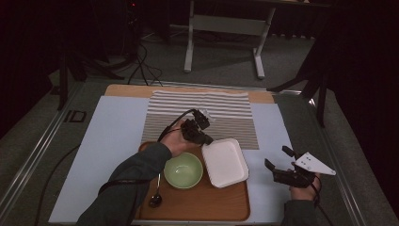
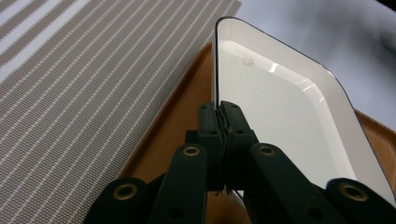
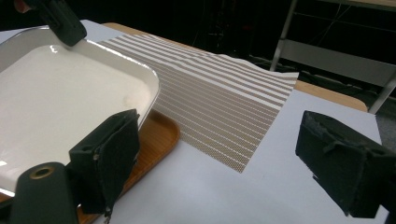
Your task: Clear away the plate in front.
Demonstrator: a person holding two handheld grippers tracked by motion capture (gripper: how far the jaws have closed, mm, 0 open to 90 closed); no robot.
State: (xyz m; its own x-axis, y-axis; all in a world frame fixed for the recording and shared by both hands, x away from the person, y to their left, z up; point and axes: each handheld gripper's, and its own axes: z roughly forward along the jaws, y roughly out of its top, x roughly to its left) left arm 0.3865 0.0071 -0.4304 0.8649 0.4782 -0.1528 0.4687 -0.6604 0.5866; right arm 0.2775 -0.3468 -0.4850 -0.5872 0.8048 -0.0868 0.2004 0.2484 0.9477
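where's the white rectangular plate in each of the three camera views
High view: white plate right of centre, on the wooden tray, left gripper at its far-left corner.
Left gripper view: centre to right, rim pinched between the jaws.
Right gripper view: far left.
Shared landmark: the striped placemat beside it.

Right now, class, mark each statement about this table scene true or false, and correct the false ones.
1. The left gripper is shut on the rim of the white plate. True.
2. The right gripper holds the spoon. False: its jaws stand open and hold nothing.
3. The green bowl stands on the wooden tray. True.
4. The spoon lies in the bowl. False: it lies on the tray beside the bowl.
5. The striped mat covers the white plate. False: it lies beyond the tray.
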